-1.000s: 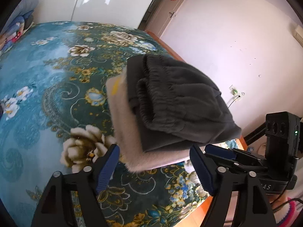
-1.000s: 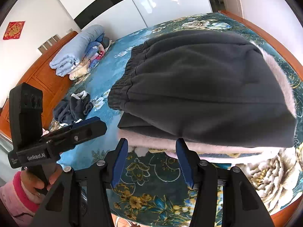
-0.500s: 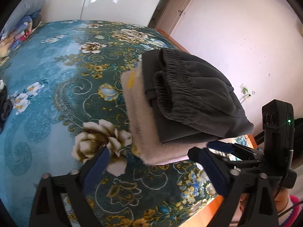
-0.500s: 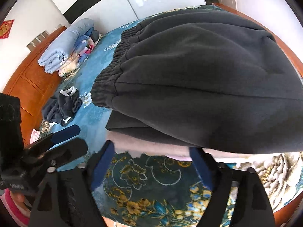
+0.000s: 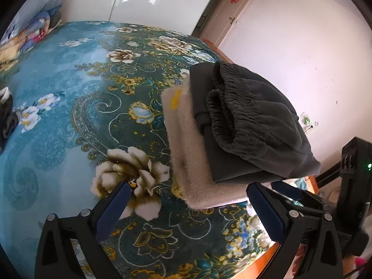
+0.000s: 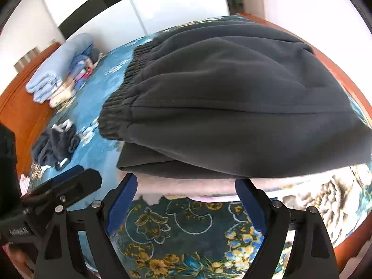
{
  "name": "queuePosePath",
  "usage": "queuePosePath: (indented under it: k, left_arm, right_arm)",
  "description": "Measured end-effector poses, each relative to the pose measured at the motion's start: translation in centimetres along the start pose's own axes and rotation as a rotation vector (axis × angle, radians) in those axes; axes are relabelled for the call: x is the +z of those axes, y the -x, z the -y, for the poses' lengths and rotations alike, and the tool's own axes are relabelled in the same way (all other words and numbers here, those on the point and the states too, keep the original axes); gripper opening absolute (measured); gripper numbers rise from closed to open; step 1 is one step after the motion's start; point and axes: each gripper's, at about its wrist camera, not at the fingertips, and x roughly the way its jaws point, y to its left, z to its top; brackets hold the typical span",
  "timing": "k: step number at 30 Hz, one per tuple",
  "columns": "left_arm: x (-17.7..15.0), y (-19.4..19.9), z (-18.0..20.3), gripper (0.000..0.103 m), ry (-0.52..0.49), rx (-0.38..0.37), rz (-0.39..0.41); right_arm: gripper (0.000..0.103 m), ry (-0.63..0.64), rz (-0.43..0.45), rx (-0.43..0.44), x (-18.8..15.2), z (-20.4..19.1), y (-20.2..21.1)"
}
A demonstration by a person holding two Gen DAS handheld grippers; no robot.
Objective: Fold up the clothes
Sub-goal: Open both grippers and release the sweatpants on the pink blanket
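Observation:
A folded dark grey pair of sweatpants [image 5: 251, 121] lies on top of a folded fluffy cream garment [image 5: 188, 148] near the bed's corner; the stack also fills the right wrist view, sweatpants [image 6: 232, 97] over the cream garment [image 6: 186, 187]. My left gripper [image 5: 186, 209] is open and empty, just in front of the stack. My right gripper [image 6: 186, 200] is open and empty, its fingers to either side of the cream garment's near edge. The right gripper's body shows in the left wrist view [image 5: 353, 186].
The bed has a teal floral cover [image 5: 69, 93]. A crumpled dark garment [image 6: 55, 146] lies further up the bed. Folded blue bedding [image 6: 58, 76] sits by the wooden headboard [image 6: 21, 116]. A wall [image 5: 302, 46] and a door [image 5: 230, 16] are beyond the bed.
Both grippers have opened wider. The left gripper has pulled back from the stack. The right gripper has moved closer to the stack's near edge.

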Motion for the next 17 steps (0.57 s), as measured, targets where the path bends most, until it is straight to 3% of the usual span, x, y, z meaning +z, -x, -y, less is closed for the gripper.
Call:
queuePosePath:
  k: [4,12,17]
  left_arm:
    - [-0.1,-0.6,0.7,0.103,-0.021,0.016,-0.004]
    - [-1.2,-0.7,1.7,0.103,-0.051,0.021,-0.012]
    - [-1.6,0.0,2.0,0.103,-0.058,0.075,0.054]
  right_arm:
    - [0.087,-0.011,0.013,-0.070,-0.3,0.6,0.4]
    - [0.087,-0.060,0.024,-0.129,-0.2,1.9,1.1]
    - [0.087,-0.048,0.018,-0.136,0.1,1.5,1.2]
